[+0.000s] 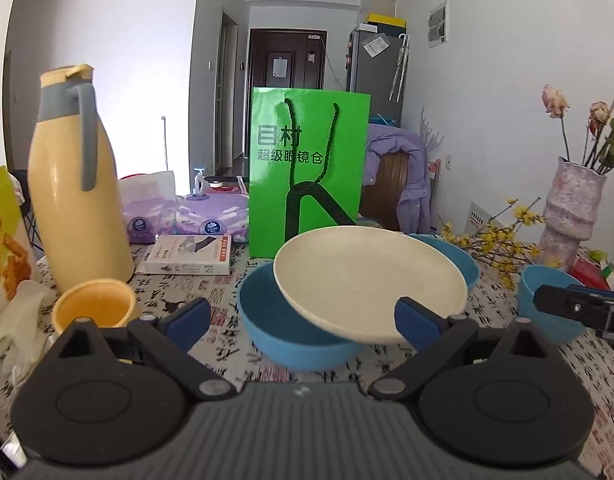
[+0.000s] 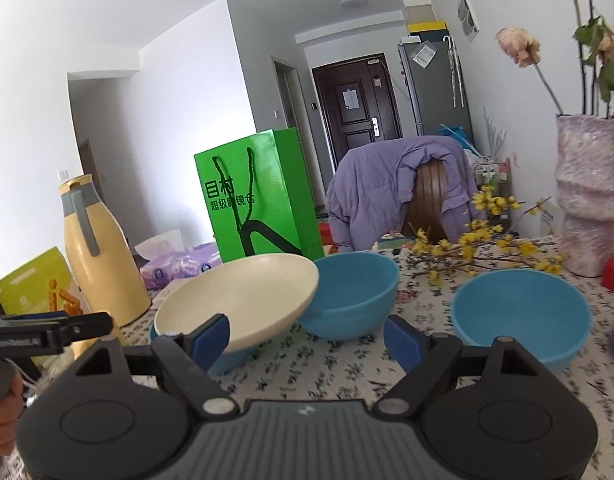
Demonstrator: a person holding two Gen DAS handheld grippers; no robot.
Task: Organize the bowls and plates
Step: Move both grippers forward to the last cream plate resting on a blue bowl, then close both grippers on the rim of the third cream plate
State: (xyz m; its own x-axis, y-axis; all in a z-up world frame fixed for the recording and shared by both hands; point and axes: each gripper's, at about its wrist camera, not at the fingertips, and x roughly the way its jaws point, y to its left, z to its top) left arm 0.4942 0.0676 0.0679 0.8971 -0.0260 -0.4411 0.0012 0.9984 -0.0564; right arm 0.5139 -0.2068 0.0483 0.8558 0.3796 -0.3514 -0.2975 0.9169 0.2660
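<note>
Nearest the lens sat my left gripper [image 1: 303,316], jaws wide and empty; my right gripper [image 2: 307,334] likewise wide, holding nothing. Beyond them lay the table under its black-and-white patterned cloth [image 1: 211,296]. On it the cream round plate [image 1: 367,276] rested tilted across the rims of two blue plastic bowls, the near blue bowl [image 1: 275,332] and the far blue bowl [image 2: 351,292]. A third blue bowl [image 2: 521,316] stood apart to the right.

Risk: the plate was perched, not seated. A nudge from a blue finger pad [image 1: 417,322] close under its edge could slide it off.

Hidden: the near bowl's inside, mostly covered by the plate; whether that pad touched the plate, I could not tell.
</note>
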